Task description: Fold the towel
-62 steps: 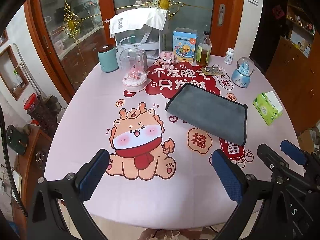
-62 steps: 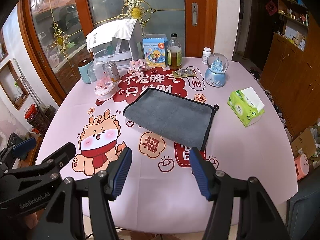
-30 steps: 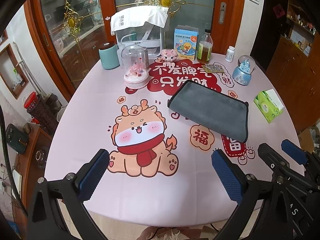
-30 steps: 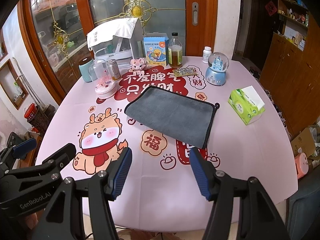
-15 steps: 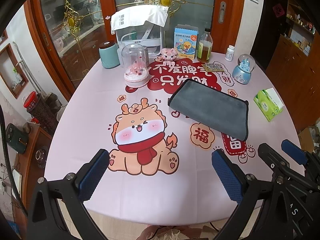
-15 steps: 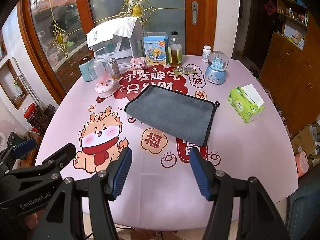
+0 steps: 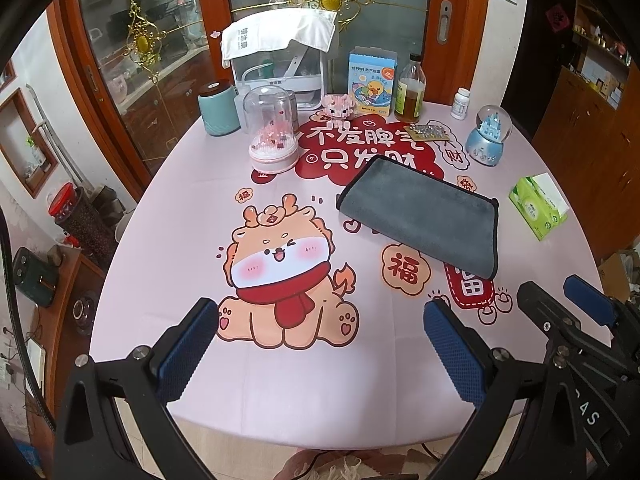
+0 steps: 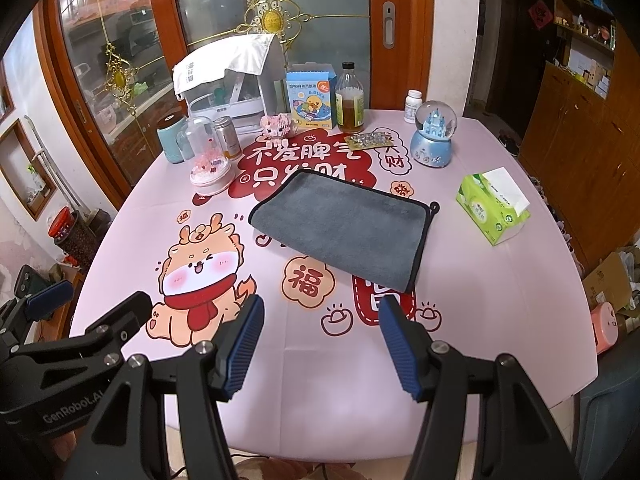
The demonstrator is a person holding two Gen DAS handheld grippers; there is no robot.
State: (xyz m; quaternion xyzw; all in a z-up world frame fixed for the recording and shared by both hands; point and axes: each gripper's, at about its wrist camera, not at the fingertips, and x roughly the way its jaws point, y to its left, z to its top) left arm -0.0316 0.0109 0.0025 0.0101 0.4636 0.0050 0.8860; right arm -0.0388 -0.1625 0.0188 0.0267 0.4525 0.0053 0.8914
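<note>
A grey towel (image 7: 424, 210) with a dark trim lies flat and folded on the pink printed tablecloth (image 7: 200, 216), right of the middle; in the right wrist view (image 8: 344, 226) it lies straight ahead. My left gripper (image 7: 320, 344) is open and empty over the table's near edge, well short of the towel. My right gripper (image 8: 320, 344) is open and empty, also near the front edge, a short way in front of the towel's near corner. The right gripper also shows at the right edge of the left wrist view (image 7: 560, 308).
At the back stand a teal canister (image 7: 218, 110), a glass dome ornament (image 7: 274, 136), a covered white appliance (image 7: 280, 56), a blue box (image 7: 372, 84), an oil bottle (image 7: 410, 90), a pill bottle (image 7: 460, 104) and a snow globe (image 7: 488, 136). A green tissue box (image 7: 540, 206) sits right of the towel.
Both grippers have drawn back slightly from the table, so the towel sits a little farther off. Both stay open. The towel has not moved.
</note>
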